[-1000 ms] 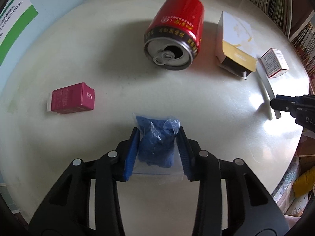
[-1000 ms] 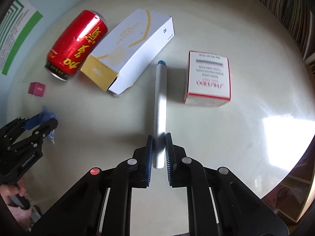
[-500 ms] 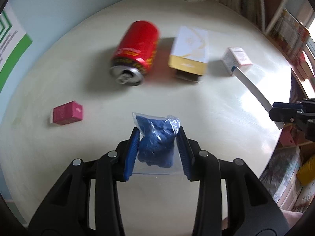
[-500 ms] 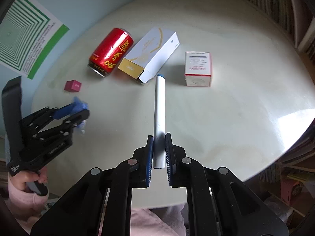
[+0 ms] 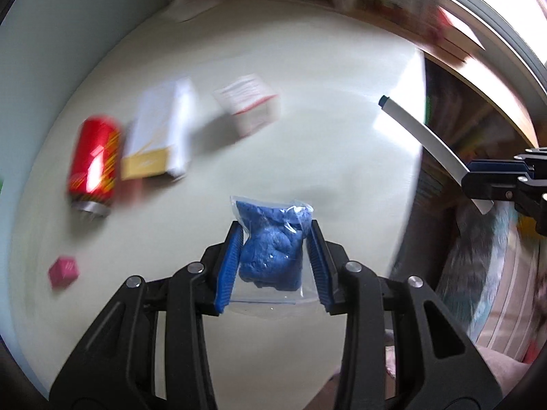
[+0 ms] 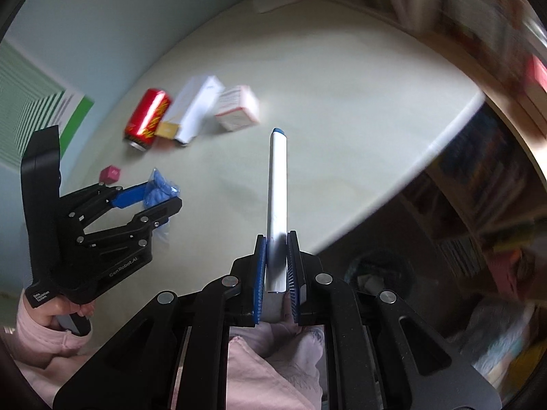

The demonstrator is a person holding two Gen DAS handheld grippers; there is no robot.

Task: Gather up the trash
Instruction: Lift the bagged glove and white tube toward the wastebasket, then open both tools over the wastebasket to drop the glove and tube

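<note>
While both hover above the table [image 6: 342, 85], left gripper [image 5: 273, 259] clamps blue bag [image 5: 271, 256], right gripper [image 6: 276, 266] pinches white tube [image 6: 277, 201].

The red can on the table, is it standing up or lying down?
Lying down. The red can rests on its side on the table, its silver end facing the camera, beside the white and gold box.

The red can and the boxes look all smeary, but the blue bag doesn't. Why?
Left wrist view: the red metal can and the white-and-gold cardboard box are motion-blurred, while the clear plastic bag of blue stuff held in the left tongs stays sharp. Right wrist view: same with the white tube.
</note>
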